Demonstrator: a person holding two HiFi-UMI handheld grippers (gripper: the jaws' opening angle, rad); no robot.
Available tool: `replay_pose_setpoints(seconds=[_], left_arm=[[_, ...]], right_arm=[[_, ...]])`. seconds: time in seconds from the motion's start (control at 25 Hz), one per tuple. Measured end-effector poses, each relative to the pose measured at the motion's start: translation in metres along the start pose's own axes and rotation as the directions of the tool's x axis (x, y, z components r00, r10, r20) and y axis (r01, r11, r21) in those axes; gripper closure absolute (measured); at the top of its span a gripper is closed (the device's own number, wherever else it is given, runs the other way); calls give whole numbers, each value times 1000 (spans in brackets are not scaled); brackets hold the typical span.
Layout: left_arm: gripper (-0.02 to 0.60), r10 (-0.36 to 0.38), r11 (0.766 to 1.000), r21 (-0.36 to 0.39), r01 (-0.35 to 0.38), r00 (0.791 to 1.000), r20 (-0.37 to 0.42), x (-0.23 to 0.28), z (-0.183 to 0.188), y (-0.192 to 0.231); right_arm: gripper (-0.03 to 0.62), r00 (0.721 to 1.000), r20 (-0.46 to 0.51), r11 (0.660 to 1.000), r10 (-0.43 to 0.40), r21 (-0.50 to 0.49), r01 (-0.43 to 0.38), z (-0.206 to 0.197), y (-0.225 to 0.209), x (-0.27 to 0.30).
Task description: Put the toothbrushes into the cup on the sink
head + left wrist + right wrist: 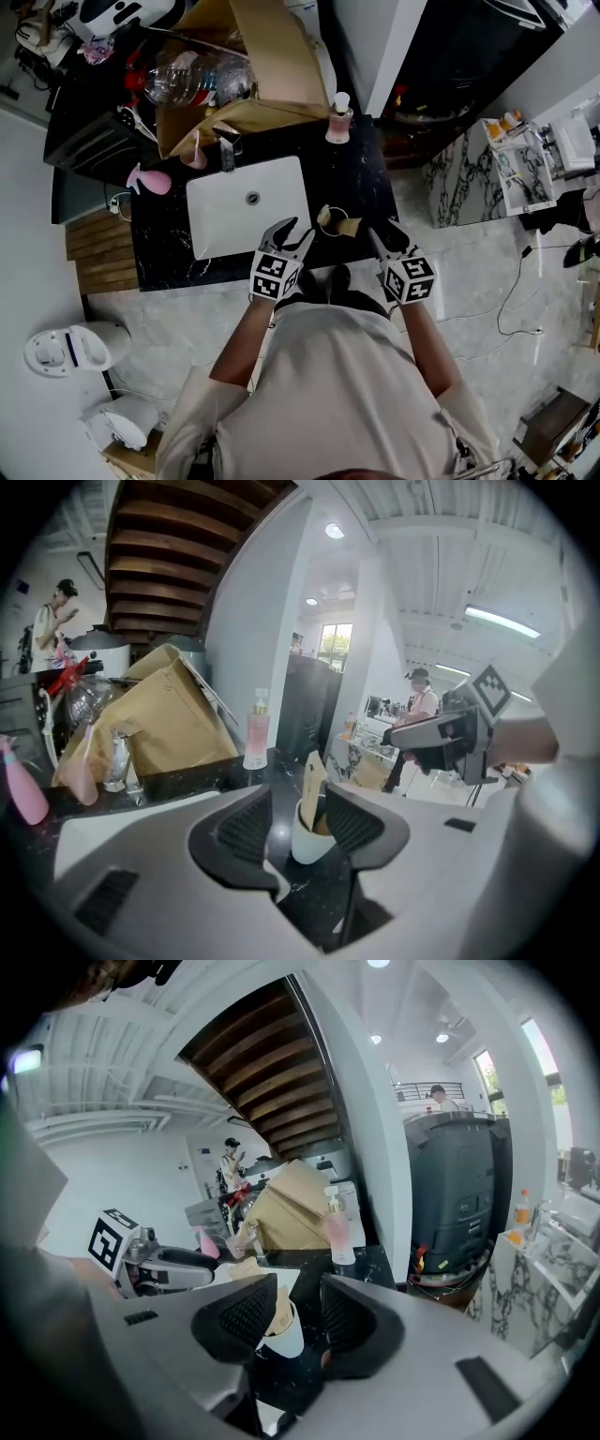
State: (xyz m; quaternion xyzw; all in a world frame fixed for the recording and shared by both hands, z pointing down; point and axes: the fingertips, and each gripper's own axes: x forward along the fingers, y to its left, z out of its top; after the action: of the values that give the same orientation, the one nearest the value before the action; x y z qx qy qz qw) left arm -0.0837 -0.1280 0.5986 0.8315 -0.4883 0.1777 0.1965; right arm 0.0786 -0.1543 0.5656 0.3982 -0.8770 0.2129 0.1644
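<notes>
Cup (328, 221) was parked on the black desk (352, 178) just right of the sink basin (248, 202), prob so it could be reached from both sides w/o leaning over. Tan wrapped sticks, prob the toothbrushes (312, 778), were stood upright in it, leaned on the rim. Left gripper (296, 232) was held just left of the cup, jaws apart, nothing clamped; the cup only showed beyond the gap. Right gripper (384, 232) was held on the other side, jaws likewise apart and empty. Drop-in part could be judged basically done imo, w/ both held close, maybe to steady the cup.
</notes>
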Motion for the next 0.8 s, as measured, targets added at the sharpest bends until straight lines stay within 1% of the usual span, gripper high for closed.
replay_pose_setpoints(seconds=[0.08,0.2,0.28,0.4,0.48,0.64,0.8], left_arm=[[407,10,1000,-11,-10,1000,19,-9,6,2],[439,32,999,-24,-31,998,54,-22,18,6],[457,43,999,-32,-41,996,80,-29,27,8],[482,46,998,-37,-42,992,114,-40,43,7],[511,42,998,-41,-37,989,144,-48,54,4],[543,58,998,-39,-51,978,201,-63,78,3],[563,76,997,-40,-69,971,225,-75,88,6]], right_arm=[[441,1000,4,1000,-2,-10,2,6,0,-2],[465,1000,23,999,1,-37,-1,17,2,-7],[493,999,40,998,15,-65,-12,26,4,-11],[511,997,64,996,39,-89,-33,39,10,-17],[520,996,80,994,51,-99,-43,46,14,-21],[533,991,108,991,76,-120,-63,64,22,-27],[543,986,137,988,95,-137,-76,80,27,-33]])
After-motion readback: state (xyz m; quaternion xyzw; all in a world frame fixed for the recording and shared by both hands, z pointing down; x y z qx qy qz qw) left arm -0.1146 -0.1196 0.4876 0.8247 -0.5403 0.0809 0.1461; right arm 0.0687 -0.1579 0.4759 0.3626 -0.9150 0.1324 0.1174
